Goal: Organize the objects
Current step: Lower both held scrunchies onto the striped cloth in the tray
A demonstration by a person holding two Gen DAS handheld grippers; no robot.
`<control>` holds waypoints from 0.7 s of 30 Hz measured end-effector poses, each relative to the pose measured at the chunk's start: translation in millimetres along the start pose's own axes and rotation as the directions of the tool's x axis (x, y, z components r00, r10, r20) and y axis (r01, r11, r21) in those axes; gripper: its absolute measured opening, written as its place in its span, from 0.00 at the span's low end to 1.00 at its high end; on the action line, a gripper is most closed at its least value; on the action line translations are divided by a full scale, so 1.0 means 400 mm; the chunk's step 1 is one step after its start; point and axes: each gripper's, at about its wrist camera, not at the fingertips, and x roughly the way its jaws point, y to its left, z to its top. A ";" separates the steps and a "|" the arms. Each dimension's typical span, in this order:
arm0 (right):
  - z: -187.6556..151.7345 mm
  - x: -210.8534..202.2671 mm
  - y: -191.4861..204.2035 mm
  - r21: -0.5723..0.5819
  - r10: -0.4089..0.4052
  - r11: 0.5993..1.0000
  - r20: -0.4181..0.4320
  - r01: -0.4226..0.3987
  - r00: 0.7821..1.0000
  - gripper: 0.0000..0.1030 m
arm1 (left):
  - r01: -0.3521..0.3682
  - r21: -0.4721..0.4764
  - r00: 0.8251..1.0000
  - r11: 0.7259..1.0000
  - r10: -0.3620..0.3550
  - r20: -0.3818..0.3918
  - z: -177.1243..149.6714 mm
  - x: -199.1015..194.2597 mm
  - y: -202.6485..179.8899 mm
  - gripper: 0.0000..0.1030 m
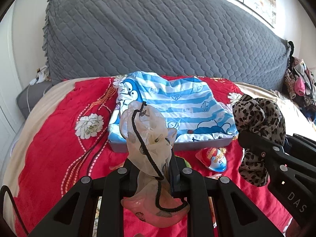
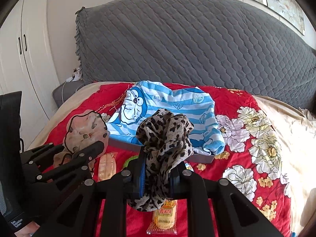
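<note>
My left gripper (image 1: 152, 174) is shut on a sheer cream cloth with black piping (image 1: 147, 136), which bunches above and hangs below the jaws; the same cloth (image 2: 85, 130) shows at the left of the right wrist view. My right gripper (image 2: 158, 174) is shut on a leopard-print cloth (image 2: 165, 136), seen also in the left wrist view as the leopard-print cloth (image 1: 258, 116). Ahead of both lies a grey tray (image 1: 197, 145) covered by a blue-and-white striped cartoon cloth (image 1: 173, 106), which hides the tray's inside.
A red floral blanket (image 1: 59, 130) covers the bed. On it lie a red egg-shaped snack pack (image 1: 214, 159), a wrapped yellow cake (image 2: 164, 219), a clear wrapped snack (image 2: 106, 165) and a green item (image 2: 130, 161). A grey quilted headboard (image 1: 158, 35) rises behind; clothes pile (image 1: 300, 83) far right.
</note>
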 end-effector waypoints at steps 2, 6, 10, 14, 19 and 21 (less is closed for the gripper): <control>0.004 0.012 -0.005 0.006 0.004 1.000 0.000 -0.004 1.000 0.17 | -0.005 0.005 1.000 1.000 0.005 -0.004 0.005 0.015 -0.001 0.21; 0.008 0.030 -0.014 0.014 0.008 1.000 0.000 -0.008 1.000 0.17 | 0.000 0.005 1.000 1.000 0.000 -0.012 0.009 0.036 -0.002 0.21; 0.014 0.040 -0.024 0.023 0.012 1.000 0.002 -0.012 1.000 0.17 | -0.009 0.019 1.000 1.000 0.009 -0.009 0.014 0.055 -0.005 0.21; 0.028 0.058 -0.030 0.025 0.016 1.000 0.008 -0.016 1.000 0.17 | -0.003 -0.007 0.999 1.000 0.003 -0.031 0.024 0.088 0.004 0.21; 0.039 0.073 -0.045 0.039 0.017 0.999 0.021 -0.018 1.000 0.17 | -0.022 0.013 0.999 1.000 0.023 -0.032 0.033 0.121 0.002 0.21; 0.038 0.081 -0.052 0.041 0.022 0.999 0.019 -0.022 1.000 0.17 | -0.028 0.017 0.999 0.999 0.029 -0.034 0.040 0.133 0.001 0.21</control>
